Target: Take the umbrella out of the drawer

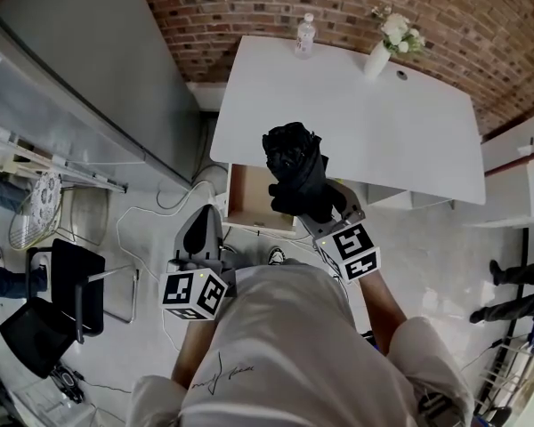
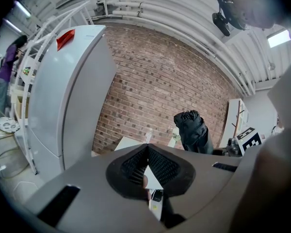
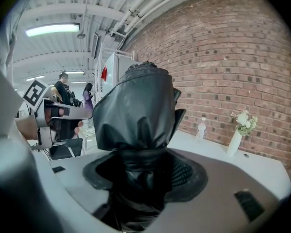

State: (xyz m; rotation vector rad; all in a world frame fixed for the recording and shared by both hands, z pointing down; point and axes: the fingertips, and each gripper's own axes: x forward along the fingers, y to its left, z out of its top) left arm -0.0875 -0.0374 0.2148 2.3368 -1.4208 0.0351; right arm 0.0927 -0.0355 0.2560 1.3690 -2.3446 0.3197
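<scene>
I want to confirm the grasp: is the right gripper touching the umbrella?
Touching. The right gripper view shows the right gripper with its jaws clamped on the neck of the black folded umbrella, with no gap on either side.

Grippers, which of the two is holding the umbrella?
The right gripper, clamped on the black folded umbrella; the left gripper is shut with nothing between its jaws.
</scene>
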